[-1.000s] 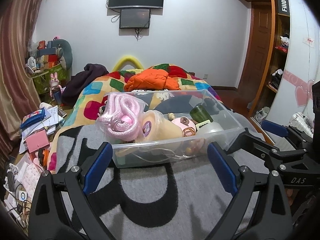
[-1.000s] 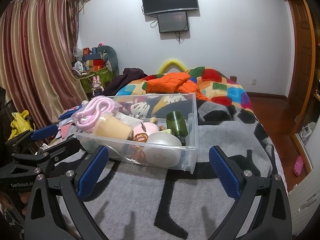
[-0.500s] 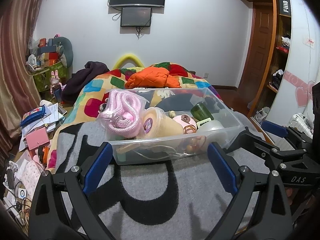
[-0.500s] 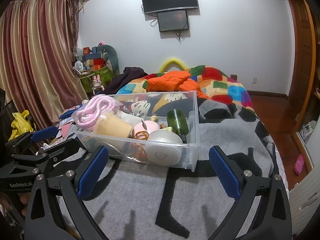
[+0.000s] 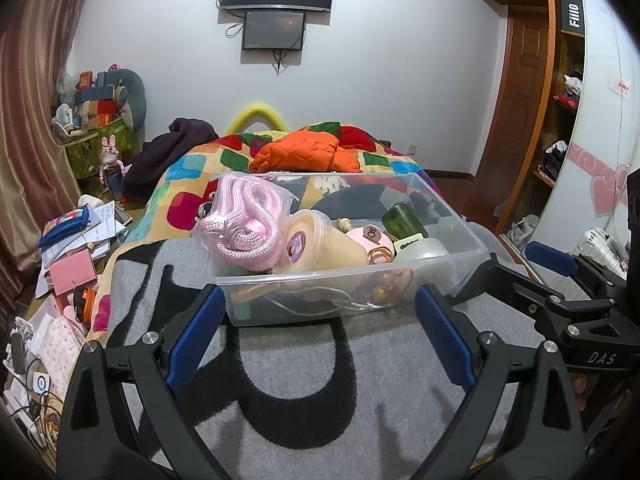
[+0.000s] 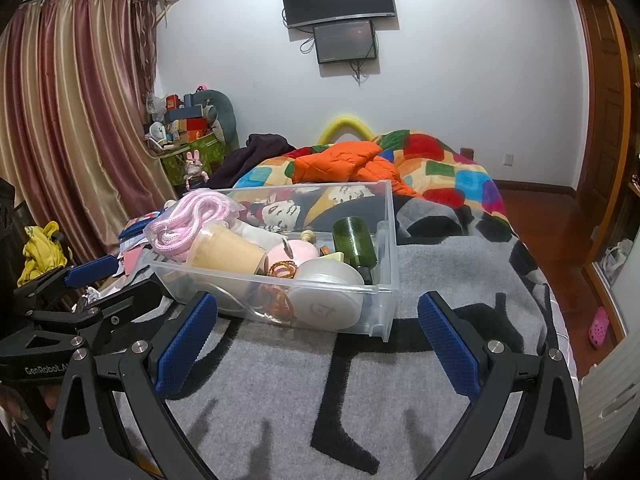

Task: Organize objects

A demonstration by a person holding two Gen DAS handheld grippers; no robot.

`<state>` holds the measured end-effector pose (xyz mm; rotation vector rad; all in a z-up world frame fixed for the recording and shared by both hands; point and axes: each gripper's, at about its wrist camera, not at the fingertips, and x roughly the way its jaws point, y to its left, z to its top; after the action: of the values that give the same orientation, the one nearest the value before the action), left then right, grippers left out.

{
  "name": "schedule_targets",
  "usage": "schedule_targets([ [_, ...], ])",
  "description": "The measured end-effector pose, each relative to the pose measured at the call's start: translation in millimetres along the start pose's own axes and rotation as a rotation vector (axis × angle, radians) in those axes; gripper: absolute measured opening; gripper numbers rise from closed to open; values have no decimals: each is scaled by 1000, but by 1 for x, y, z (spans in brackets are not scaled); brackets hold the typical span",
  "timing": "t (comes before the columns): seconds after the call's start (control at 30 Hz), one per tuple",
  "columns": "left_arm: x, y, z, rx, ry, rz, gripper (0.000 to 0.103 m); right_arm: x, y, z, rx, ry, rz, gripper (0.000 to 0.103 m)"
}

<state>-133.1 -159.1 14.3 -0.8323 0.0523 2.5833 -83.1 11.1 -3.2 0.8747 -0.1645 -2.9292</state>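
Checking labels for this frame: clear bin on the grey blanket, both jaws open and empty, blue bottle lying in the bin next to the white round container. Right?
One thing is off: the bottle is dark green, not blue, as the right wrist view shows. The rest holds: it lies in the clear bin on the grey blanket, next to the white round container, and the left gripper and right gripper both have jaws open and empty.

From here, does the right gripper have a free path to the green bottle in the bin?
Probably yes. The right gripper is open and empty, and the green bottle lies uncovered by the bin's right wall; only the low front rim intervenes.
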Motion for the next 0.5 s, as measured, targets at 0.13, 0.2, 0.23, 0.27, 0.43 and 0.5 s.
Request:
schedule_targets([
  [0.13, -1, 1, 0, -3, -5, -13, 96, 0, 0, 0, -2, -1, 0, 100],
  [0.2, 0, 0, 0, -2, -5, -15, 96, 0, 0, -1, -3, -1, 0, 100],
  [0.23, -1, 1, -1, -2, -7, -18, 96, 0, 1, -1, -3, -1, 0, 100],
  [0.27, -1, 0, -1, -3, -7, -19, 96, 0, 1, -1, -4, -1, 1, 100],
  [0.43, -1, 2, -1, -11, -5, -45, 96, -1, 1, -1, -2, -1, 2, 100],
  [0.5, -2, 2, -2, -12, -5, -40, 96, -1, 1, -1, -2, -1, 1, 100],
])
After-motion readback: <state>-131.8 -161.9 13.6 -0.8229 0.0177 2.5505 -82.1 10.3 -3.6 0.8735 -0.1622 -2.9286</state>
